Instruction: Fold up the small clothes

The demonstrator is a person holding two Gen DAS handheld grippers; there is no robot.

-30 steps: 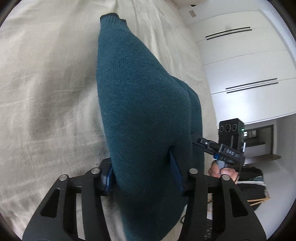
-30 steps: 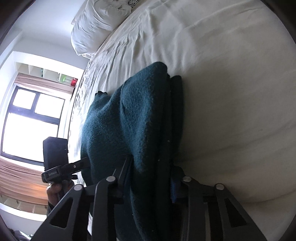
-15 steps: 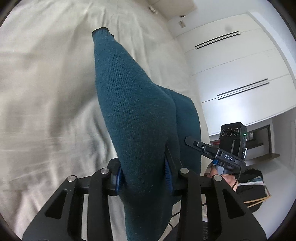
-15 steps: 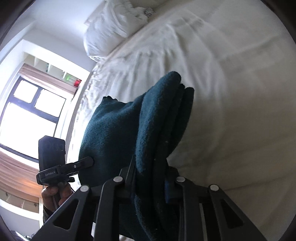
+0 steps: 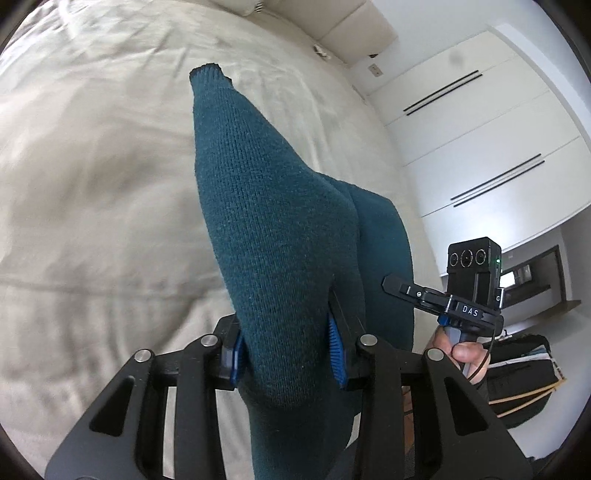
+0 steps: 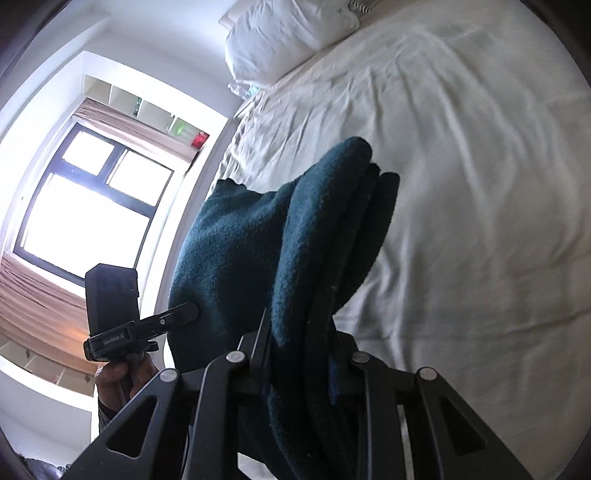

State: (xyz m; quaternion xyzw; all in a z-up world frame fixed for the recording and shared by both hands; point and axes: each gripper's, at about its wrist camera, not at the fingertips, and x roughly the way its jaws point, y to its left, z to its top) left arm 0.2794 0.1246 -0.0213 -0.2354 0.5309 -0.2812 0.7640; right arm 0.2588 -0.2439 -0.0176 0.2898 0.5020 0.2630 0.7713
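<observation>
A dark teal knit garment [image 5: 273,229] is held up in the air over the bed between both grippers. My left gripper [image 5: 286,350] is shut on one end of it, its blue pads pressing the thick knit. My right gripper [image 6: 299,362] is shut on the other end, where several folded layers [image 6: 332,236] bunch together. The right gripper also shows in the left wrist view [image 5: 443,302], and the left one in the right wrist view [image 6: 147,328]. The garment hides the fingertips of both.
A bed with a cream sheet [image 5: 92,166] lies below. White pillows [image 6: 288,33] sit at its head. White wardrobe doors [image 5: 480,140] stand beside the bed; a window [image 6: 85,199] is on the other side. A dark bag [image 5: 517,369] lies on the floor.
Both grippers have lifted the garment higher off the bed and tilted up, so more of the room and the bed's head shows. The hold on the garment is unchanged.
</observation>
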